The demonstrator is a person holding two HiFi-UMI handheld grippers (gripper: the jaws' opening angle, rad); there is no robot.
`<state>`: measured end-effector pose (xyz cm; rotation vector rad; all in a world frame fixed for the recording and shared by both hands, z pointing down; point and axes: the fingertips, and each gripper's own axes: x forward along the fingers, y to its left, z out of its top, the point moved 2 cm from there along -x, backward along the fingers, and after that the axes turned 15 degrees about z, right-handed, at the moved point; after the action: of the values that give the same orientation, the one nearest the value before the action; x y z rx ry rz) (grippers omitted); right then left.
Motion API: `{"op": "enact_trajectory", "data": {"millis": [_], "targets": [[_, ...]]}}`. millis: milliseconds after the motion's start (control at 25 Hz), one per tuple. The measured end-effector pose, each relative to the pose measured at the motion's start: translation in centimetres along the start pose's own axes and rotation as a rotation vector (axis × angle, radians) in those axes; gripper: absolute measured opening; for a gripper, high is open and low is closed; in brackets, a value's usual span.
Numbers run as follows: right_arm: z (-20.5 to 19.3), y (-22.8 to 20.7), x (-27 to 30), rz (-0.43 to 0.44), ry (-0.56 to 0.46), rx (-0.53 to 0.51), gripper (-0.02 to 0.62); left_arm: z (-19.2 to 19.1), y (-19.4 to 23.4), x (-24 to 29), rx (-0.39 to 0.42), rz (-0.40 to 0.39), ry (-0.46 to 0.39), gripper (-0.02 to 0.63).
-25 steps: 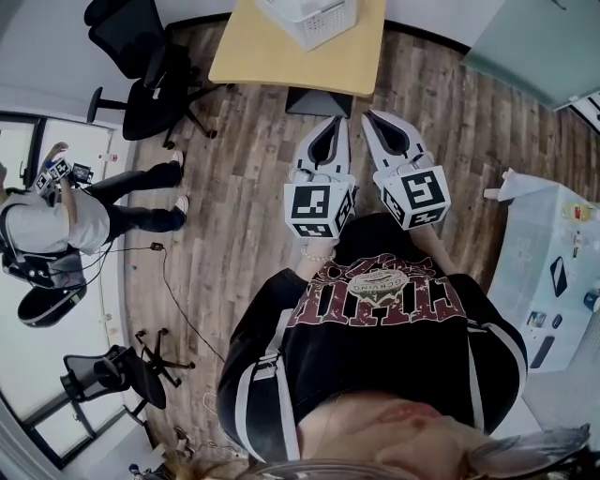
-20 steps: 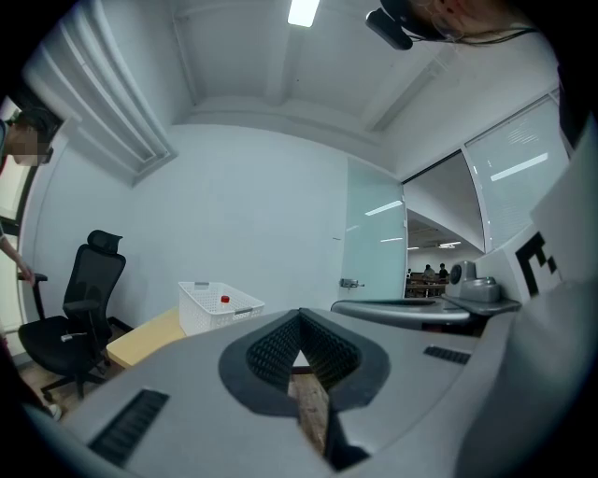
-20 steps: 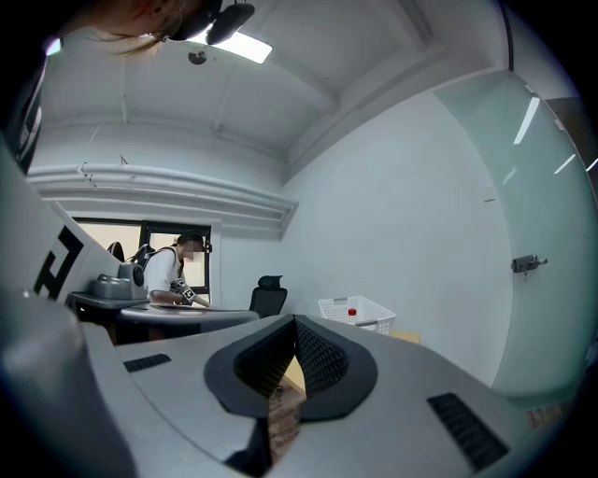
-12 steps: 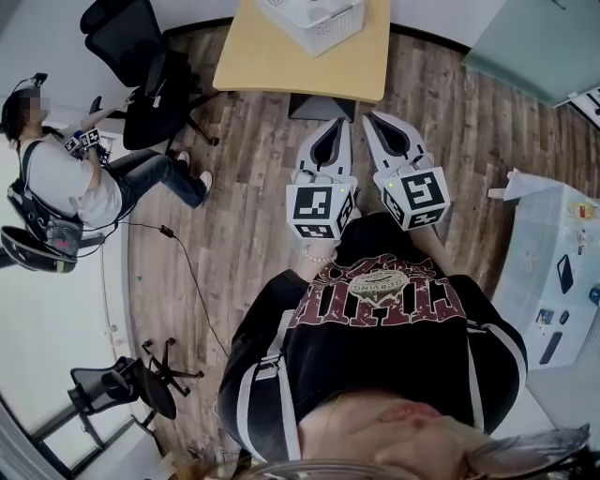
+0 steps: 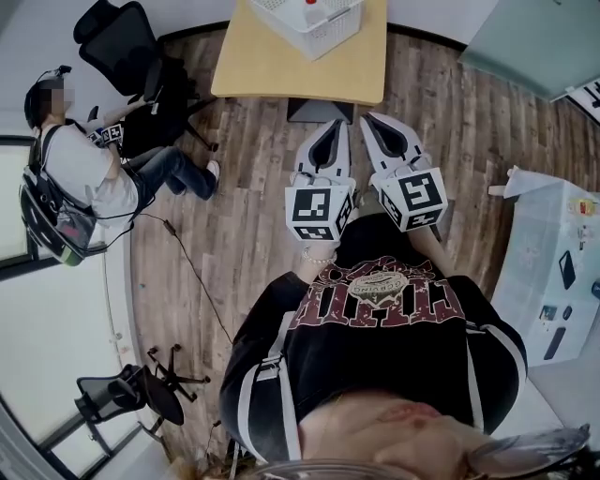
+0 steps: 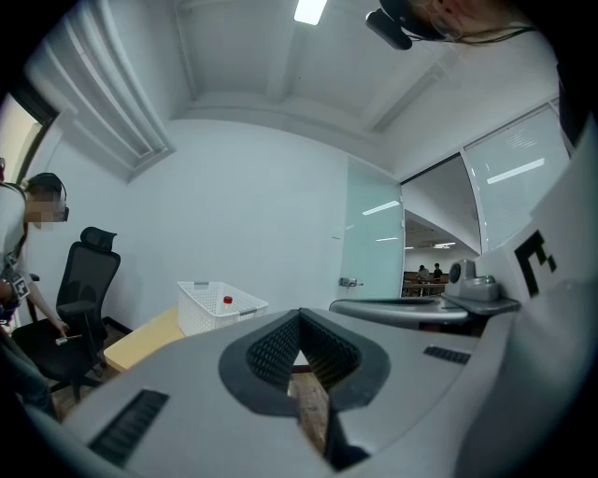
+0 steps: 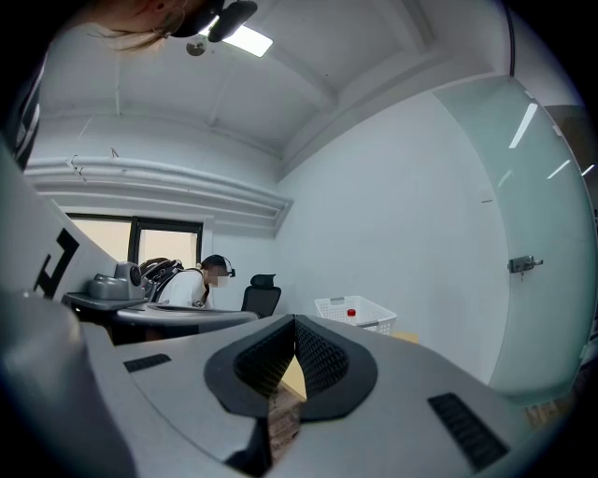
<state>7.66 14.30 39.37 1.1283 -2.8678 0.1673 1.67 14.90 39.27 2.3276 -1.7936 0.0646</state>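
Left claw (image 5: 330, 131) and right claw (image 5: 379, 127) stay clenched on nothing, side by side near the table (image 5: 272, 66), whose basket (image 5: 328, 26) has slid further into sight, while a person (image 5: 80, 178) reaches the chair (image 5: 122, 37).

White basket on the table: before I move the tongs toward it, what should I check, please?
1. Left tongs empty: ok, shut on nothing.
2. Right tongs empty: ok, also shut on nothing.
3. Tongs open for a grasp: not ok, both are shut.
4. White basket on the table, ahead of both: ok.
5. Red-capped bottle standing upright in the basket: cannot tell.
6. Other person out of the way: ok, off to the left by the black chair.
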Motion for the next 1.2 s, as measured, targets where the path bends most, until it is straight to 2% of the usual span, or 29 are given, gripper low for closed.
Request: {"op": "enact_trajectory", "data": {"millis": [520, 800, 1200], "targets": [[0.5, -2.9, 4.0, 0.023, 0.01, 0.011, 0.018, 1.0, 1.7, 4.1, 0.0, 0.019, 0.009, 0.047], [1.3, -5.9, 6.1, 0.036, 0.012, 0.01, 0.018, 2.0, 2.2, 7.5, -0.003, 0.033, 0.007, 0.046], [3.4, -10.0, 7.7, 0.101, 0.003, -0.009, 0.018, 4.1, 1.0, 11.6, 0.006, 0.087, -0.016, 0.046]]}}
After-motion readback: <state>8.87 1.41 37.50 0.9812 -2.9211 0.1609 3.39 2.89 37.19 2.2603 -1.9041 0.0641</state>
